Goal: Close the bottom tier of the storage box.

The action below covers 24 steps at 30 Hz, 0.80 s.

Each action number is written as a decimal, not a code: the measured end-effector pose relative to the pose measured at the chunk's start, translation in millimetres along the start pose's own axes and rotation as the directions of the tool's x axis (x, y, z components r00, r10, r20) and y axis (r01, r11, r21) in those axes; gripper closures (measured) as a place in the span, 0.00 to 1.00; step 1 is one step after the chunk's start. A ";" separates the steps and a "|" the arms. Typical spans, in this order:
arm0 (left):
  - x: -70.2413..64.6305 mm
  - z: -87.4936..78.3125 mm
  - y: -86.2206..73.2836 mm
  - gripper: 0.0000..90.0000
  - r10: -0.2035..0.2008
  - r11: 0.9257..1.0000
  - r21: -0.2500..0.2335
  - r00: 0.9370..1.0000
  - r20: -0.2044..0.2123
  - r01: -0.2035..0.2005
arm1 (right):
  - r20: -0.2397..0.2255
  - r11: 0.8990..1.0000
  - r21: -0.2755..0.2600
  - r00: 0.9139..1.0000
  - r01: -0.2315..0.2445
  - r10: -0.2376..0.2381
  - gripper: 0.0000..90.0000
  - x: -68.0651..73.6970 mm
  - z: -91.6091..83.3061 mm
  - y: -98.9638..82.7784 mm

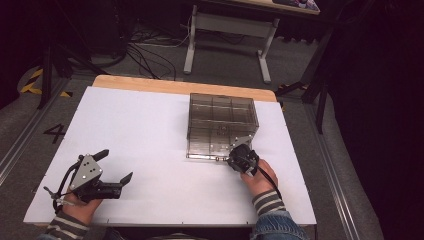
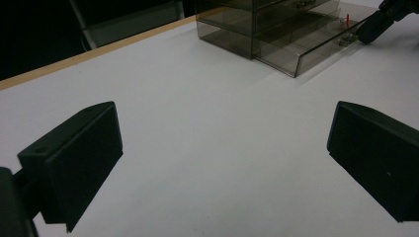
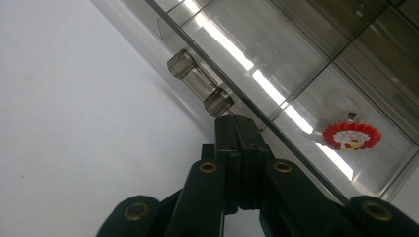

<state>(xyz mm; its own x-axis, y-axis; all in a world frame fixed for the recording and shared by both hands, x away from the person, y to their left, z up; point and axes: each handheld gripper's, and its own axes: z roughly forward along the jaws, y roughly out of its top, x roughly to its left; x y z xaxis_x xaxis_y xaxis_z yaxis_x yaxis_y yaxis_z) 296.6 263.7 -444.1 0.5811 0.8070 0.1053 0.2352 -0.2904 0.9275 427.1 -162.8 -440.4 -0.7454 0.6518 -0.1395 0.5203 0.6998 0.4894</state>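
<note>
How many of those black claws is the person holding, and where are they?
2. The left claw rests open on the white table, near its front-left edge; the right claw is at the clear drawer box.

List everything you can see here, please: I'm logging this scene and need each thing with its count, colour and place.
drawer cabinet: one, smoky clear plastic, far right part of the table, bottom drawer pulled out
drawer handle: one, clear, on the drawer front, just ahead of the right fingers
round red-and-white item: one, inside the open drawer
table: one, white top with a wooden far edge
second table: one, grey legs, on the floor beyond
cables: several, black, on the floor
left gripper: black, open, near left of the table
right gripper: black, shut, at the drawer front
</note>
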 end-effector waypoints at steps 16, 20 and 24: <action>-0.2 -7.6 -3.0 0.01 -0.004 1.000 0.002 1.000 -0.013 0.004 | 0.024 0.999 -0.038 0.999 -0.024 0.025 1.00 -5.9 5.1 5.3; -0.1 -10.4 -4.4 0.01 -0.014 1.000 0.000 1.000 -0.021 0.014 | 0.038 0.998 -0.048 0.999 -0.029 0.031 1.00 -6.8 6.7 7.2; 0.0 -12.6 -5.4 0.01 -0.014 1.000 0.005 1.000 -0.028 0.014 | 0.039 0.998 -0.053 0.998 -0.040 0.042 1.00 -9.2 8.2 8.1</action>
<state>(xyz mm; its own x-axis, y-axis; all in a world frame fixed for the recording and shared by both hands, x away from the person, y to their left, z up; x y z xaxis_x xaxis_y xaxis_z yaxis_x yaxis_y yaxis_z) 285.5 271.7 -444.6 0.5561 0.8248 0.1023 0.2470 -0.2815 0.9272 441.6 -160.7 -442.2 -0.7061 0.6917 -0.1517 0.5271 0.6564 0.5397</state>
